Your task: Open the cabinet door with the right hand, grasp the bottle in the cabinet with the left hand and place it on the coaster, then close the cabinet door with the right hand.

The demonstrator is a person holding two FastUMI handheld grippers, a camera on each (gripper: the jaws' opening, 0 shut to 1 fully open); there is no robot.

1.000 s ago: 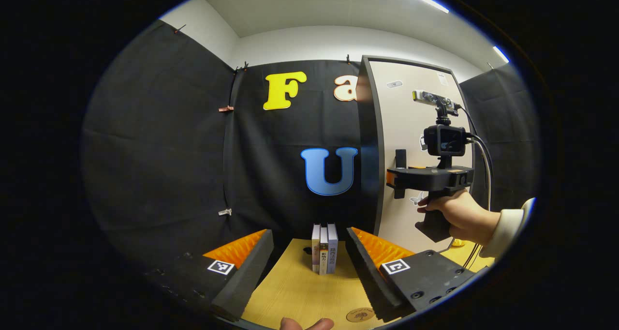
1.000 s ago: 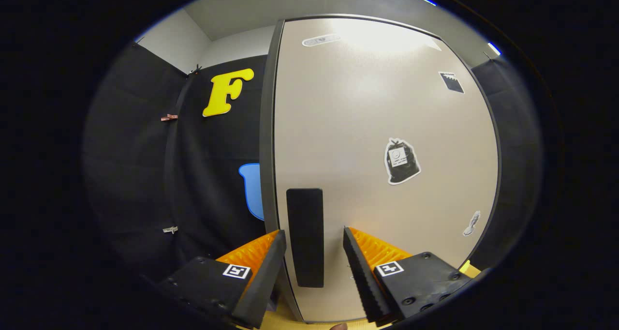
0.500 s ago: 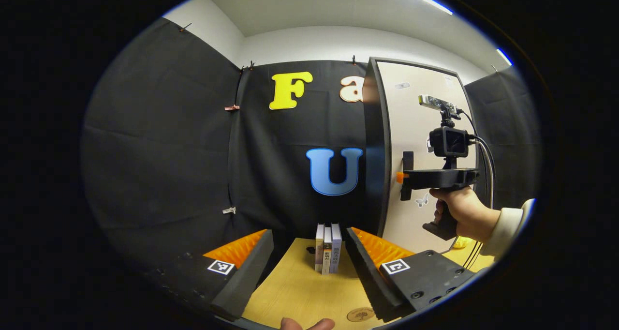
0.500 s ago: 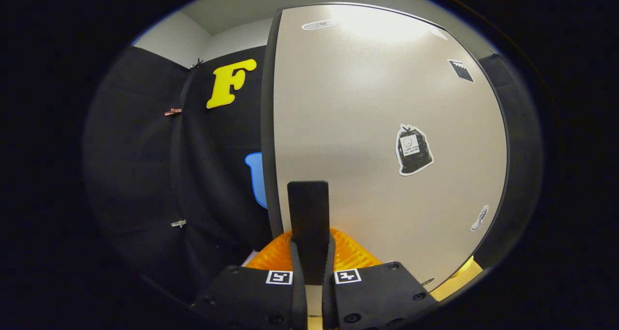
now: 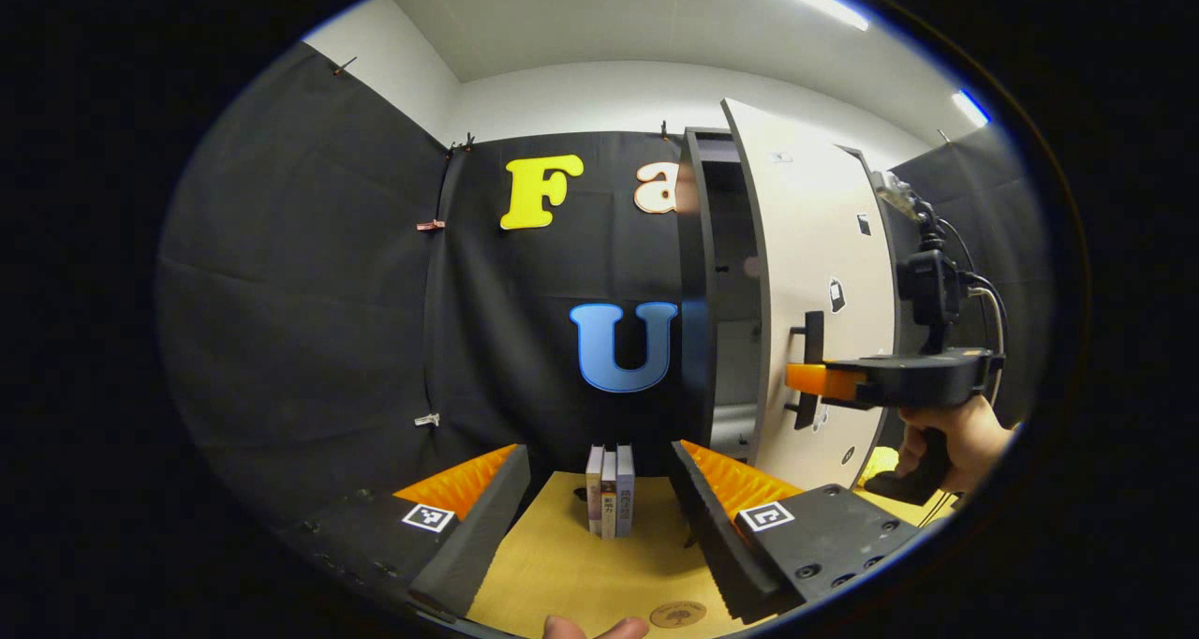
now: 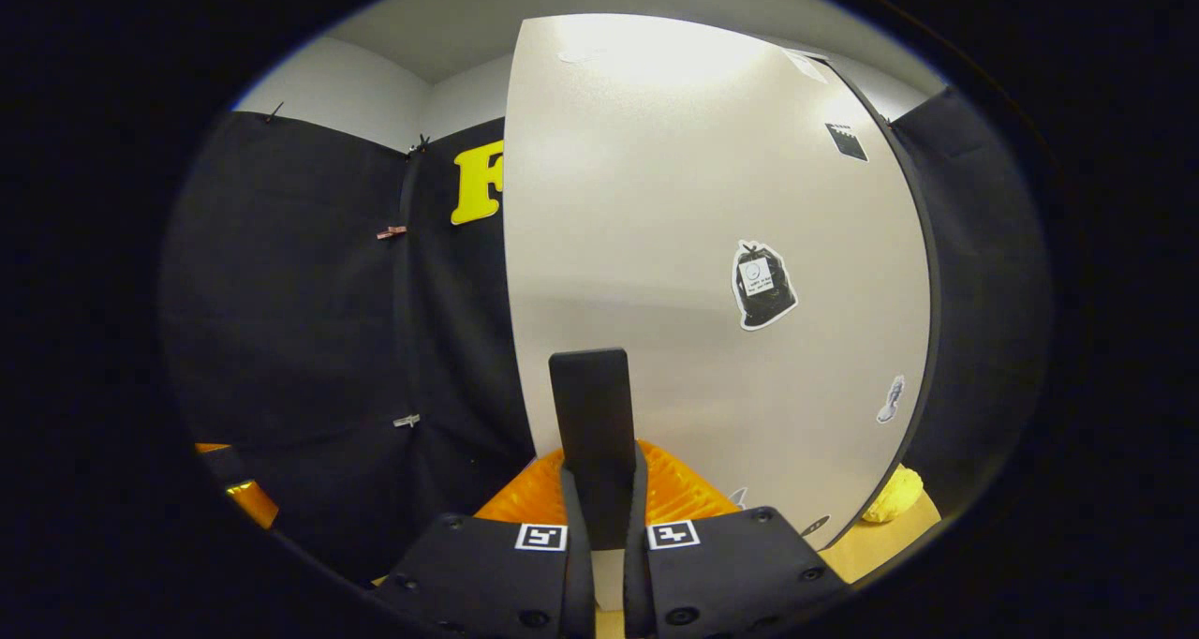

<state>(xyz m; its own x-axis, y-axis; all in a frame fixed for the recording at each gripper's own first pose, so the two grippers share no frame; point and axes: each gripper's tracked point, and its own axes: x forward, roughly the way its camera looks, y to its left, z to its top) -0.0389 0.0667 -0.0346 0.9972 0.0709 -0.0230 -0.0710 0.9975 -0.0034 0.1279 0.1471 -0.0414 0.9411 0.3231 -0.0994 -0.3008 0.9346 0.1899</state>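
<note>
pale cabinet door (image 6: 693,274) ajar, right claw (image 6: 599,527) clamping its dark handle (image 6: 592,414).

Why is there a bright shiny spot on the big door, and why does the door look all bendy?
Right gripper view: a ceiling light glares off the top of the door, washing it out; the fisheye lens bows its straight edges. Left gripper view: the door curves too, and the cabinet behind it is dark in shadow.

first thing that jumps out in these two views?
The pale cabinet door, partly swung open at right in the left gripper view, with the right gripper shut on its dark handle. Next, the left gripper held open above the wooden table, framing three upright books, with a round coaster at the near edge.
</note>
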